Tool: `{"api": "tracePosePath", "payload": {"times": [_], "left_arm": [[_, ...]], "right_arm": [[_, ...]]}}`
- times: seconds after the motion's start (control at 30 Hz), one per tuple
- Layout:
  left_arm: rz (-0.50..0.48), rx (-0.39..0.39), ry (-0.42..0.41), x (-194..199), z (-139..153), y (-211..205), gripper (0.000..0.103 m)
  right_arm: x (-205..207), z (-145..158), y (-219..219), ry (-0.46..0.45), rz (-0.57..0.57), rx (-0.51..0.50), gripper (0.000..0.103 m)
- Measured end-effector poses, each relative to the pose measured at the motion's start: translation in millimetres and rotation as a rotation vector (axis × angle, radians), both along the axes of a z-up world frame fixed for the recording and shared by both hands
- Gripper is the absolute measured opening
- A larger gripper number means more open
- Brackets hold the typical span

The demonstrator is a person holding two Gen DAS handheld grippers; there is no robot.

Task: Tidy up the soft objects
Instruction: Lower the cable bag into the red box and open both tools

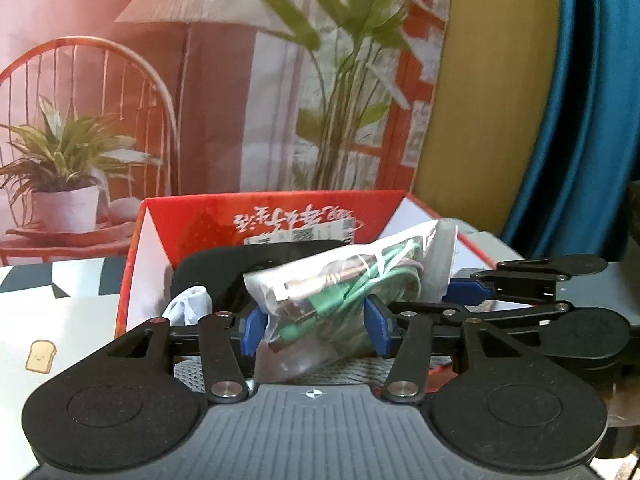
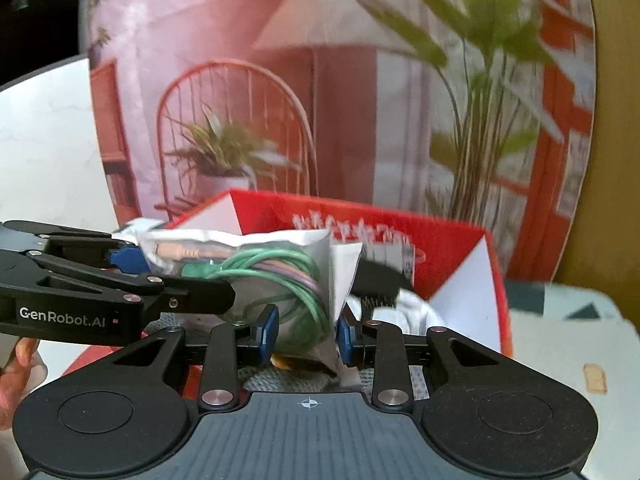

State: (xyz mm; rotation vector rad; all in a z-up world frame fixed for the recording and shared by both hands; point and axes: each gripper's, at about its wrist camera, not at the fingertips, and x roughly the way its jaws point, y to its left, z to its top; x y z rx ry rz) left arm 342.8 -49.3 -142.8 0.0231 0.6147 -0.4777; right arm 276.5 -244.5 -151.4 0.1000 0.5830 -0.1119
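Both grippers hold one clear plastic bag of cables (image 1: 320, 300) above the open red box (image 1: 280, 216), evidently to carry the limp packet level so it drops in beside the white cloth (image 1: 188, 308) and the black item (image 1: 224, 268) already inside. The left gripper (image 1: 314, 326) has its jaws about half open and pressed on the bag's bulky middle, while the right gripper (image 2: 306, 332) has its jaws narrower, pinching the bag's other end. Both point forward and somewhat downward at the box, the left crossing the right wrist view from the side, with a hand (image 2: 20, 376) partly visible beneath it.
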Motion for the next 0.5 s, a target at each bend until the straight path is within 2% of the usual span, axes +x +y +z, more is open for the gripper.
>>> {"api": "tracePosePath", "payload": {"times": [0.13, 0.2, 0.33, 0.43, 0.5], "left_arm": [[0.041, 0.039, 0.015, 10.2, 0.3, -0.7, 0.059], [0.067, 0.051, 0.011, 11.2, 2.1, 2.3, 0.071], [0.101, 0.047, -0.009, 10.9, 7.0, 11.6, 0.075], [0.116, 0.053, -0.017, 10.0, 11.5, 15.3, 0.08], [0.124, 0.052, -0.029, 8.2, 15.5, 16.7, 0.092]], "right_arm": [[13.1, -6.0, -7.0, 0.049, -0.02, 0.021, 0.027], [19.8, -8.2, -13.0, 0.075, -0.048, 0.041, 0.025], [30.5, -16.4, -26.0, 0.128, -0.109, 0.095, 0.025], [34.4, -20.7, -28.4, 0.151, -0.134, 0.097, 0.024], [35.0, -20.0, -26.7, 0.15, -0.14, 0.093, 0.026]]}}
